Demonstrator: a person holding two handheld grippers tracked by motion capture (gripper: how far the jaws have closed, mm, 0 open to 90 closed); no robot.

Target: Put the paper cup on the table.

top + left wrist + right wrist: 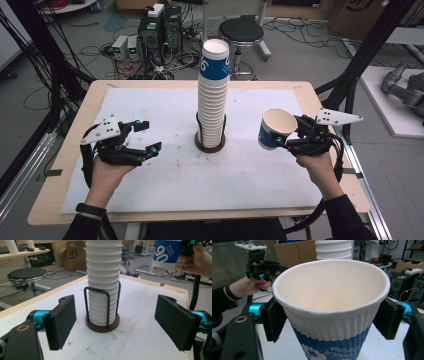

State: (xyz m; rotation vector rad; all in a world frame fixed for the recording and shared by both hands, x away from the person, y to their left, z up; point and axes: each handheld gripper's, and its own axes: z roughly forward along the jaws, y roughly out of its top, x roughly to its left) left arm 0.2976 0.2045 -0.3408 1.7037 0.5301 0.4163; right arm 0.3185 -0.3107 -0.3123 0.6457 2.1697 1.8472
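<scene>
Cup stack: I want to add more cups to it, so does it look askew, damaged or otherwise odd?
Nothing is damaged or spilled. The cup stack stands upright in its wire holder, far taller than the holder's loops, with faint smudges on the mat nearby. One cup sits tilted in the right hand-held gripper.

Floor: grey point(60, 100), strewn with black cables point(95, 50).
Furniture: round black stool point(241, 31), wooden table point(75, 135).
Beyond: computer towers point(160, 27), cardboard boxes point(73, 253).
</scene>
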